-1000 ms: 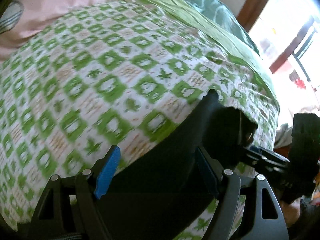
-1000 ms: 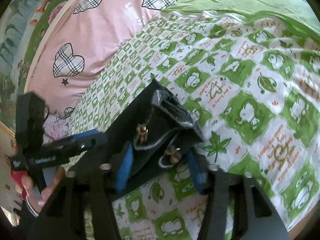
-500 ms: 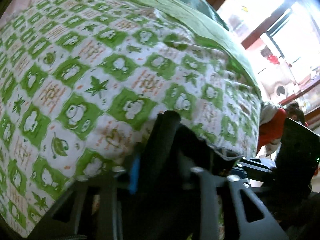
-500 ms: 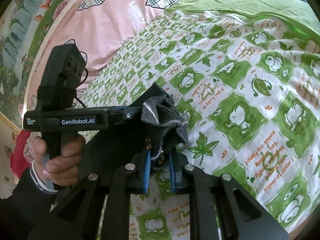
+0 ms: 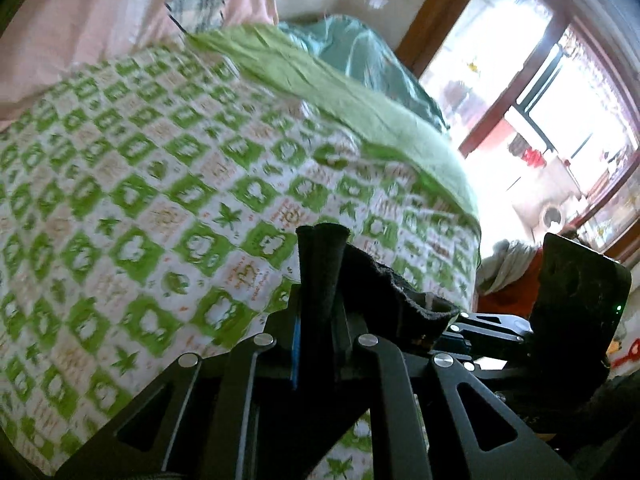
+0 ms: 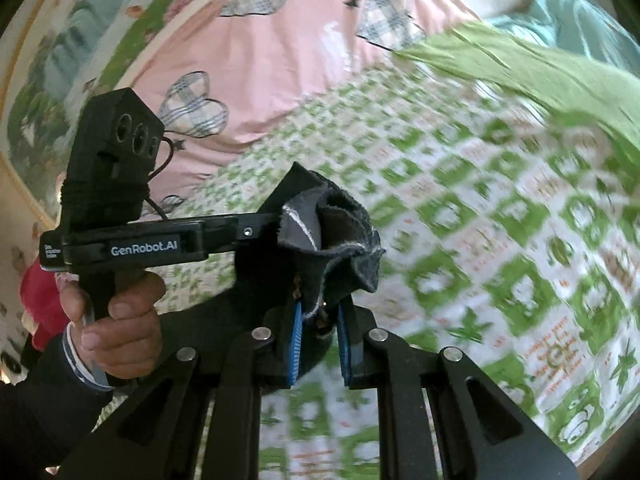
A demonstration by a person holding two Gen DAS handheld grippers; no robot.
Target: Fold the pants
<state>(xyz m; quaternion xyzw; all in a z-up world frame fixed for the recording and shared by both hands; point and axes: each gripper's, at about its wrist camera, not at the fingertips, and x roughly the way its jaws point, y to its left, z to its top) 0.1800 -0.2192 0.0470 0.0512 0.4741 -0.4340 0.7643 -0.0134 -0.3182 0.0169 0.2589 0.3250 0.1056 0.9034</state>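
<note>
The black pants (image 5: pixel 320 272) are held up above the bed by both grippers. My left gripper (image 5: pixel 320 320) is shut on a bunched edge of the pants, which sticks up between its fingers. My right gripper (image 6: pixel 318 320) is shut on the waistband end of the pants (image 6: pixel 332 232), where grey lining and metal buttons show. In the right wrist view the left gripper's body (image 6: pixel 132 240) shows at the left, held by a hand. In the left wrist view the right gripper's body (image 5: pixel 576 304) shows at the right. The rest of the pants hangs out of sight below.
The bed has a green and white patterned sheet (image 5: pixel 160 184) (image 6: pixel 500 240). A pink quilt with plaid hearts (image 6: pixel 260 60) lies at its far side, with a plain green cover (image 5: pixel 360 100) and teal fabric (image 5: pixel 360 52) beside it. A bright window (image 5: pixel 560 100) is to the right.
Both grippers have closed on the pants and lifted them off the sheet. The two grippers have come close together. The views are blurred by motion.
</note>
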